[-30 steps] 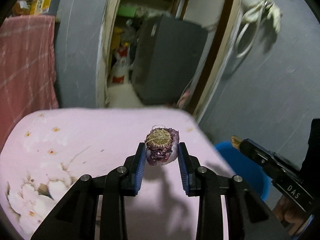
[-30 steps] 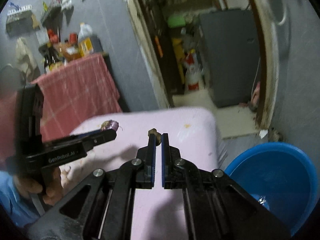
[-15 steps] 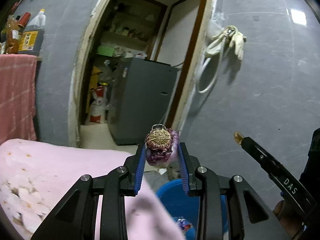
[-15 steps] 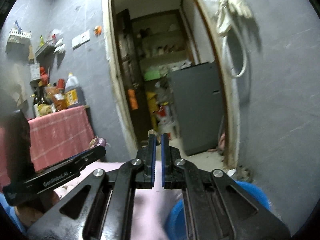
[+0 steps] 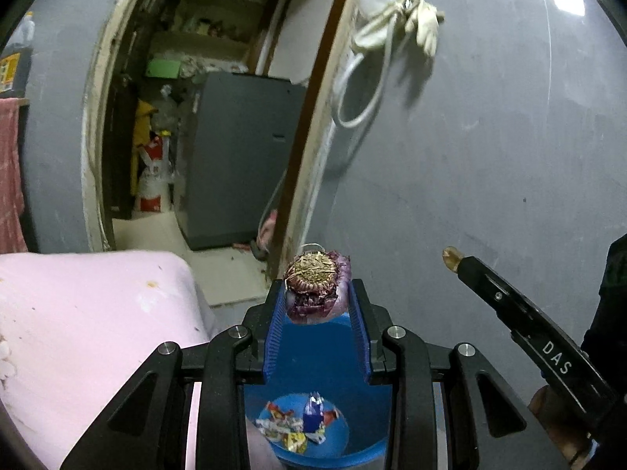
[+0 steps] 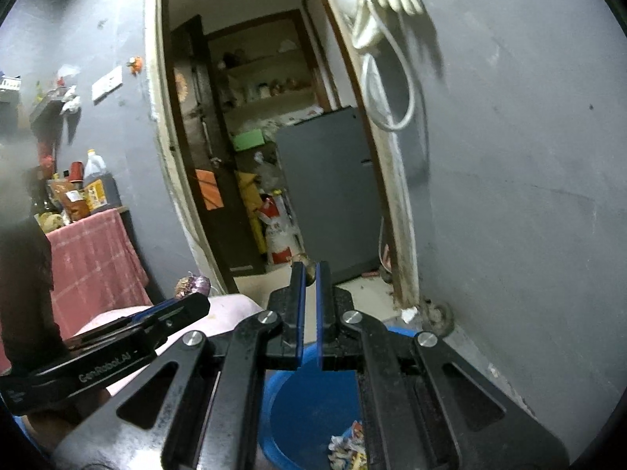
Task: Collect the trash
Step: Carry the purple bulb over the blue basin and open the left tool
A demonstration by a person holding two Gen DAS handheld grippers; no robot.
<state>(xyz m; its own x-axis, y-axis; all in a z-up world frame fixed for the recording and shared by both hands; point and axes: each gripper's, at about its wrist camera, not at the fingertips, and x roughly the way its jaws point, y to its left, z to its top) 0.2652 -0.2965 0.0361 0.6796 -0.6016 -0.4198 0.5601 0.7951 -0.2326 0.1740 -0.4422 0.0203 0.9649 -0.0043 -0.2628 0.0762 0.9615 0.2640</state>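
Note:
My left gripper (image 5: 316, 297) is shut on a purple onion end (image 5: 315, 288) with a dry brown root disc, held above the blue bin (image 5: 325, 368). The bin holds several crumpled wrappers (image 5: 301, 425). My right gripper (image 6: 309, 270) is shut on a small brown scrap (image 6: 310, 269) at its tips, also above the blue bin (image 6: 309, 403). The right gripper shows at the right of the left wrist view (image 5: 454, 260). The left gripper with the onion end (image 6: 192, 286) shows at the left of the right wrist view.
A table with a pink floral cloth (image 5: 90, 333) lies left of the bin. A grey wall (image 5: 490, 156) stands behind, with white gloves and a hose (image 5: 395, 27) hanging. An open doorway (image 5: 203, 137) shows a grey cabinet. A red-clothed shelf (image 6: 94, 254) carries bottles.
Both grippers swung right from over the pink table to above the blue bin, each still holding its scrap. The bin's inside with wrappers has come into view.

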